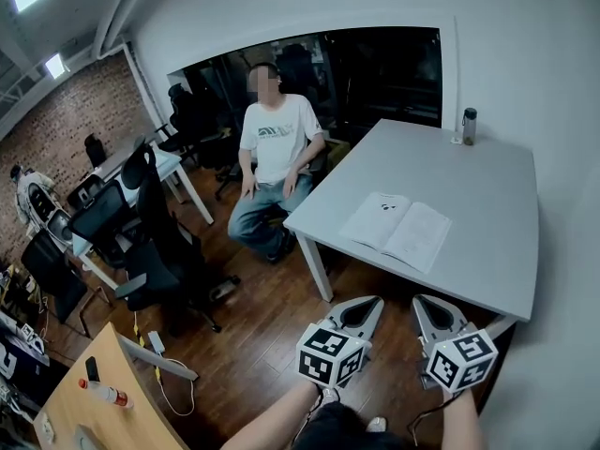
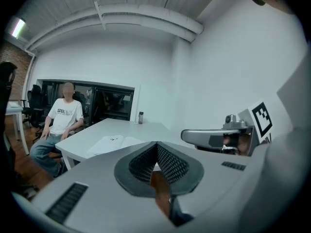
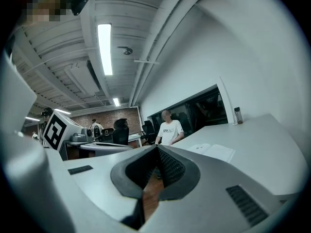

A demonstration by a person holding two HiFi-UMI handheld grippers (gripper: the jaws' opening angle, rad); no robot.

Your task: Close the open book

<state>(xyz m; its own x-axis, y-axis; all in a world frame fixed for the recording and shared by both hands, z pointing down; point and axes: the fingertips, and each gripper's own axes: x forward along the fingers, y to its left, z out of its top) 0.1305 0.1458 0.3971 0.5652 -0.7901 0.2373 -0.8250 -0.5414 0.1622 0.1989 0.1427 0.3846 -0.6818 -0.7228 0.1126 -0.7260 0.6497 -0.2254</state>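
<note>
Pressed together and empty, the left claw (image 1: 368, 304) and right claw (image 1: 426, 304) should approach the open book (image 1: 397, 230) at twelve o'clock, lifting one cover.

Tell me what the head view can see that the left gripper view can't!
Only the head view shows the wooden desk at the bottom left, the small bottle on it, and the marker cube of the left hand-held gripper. Only the left gripper view shows that gripper's meshed pads up close, pressed together with nothing between them. Both show the open book on the white table, the seated person, the dark bottle and the right hand-held gripper.
</note>
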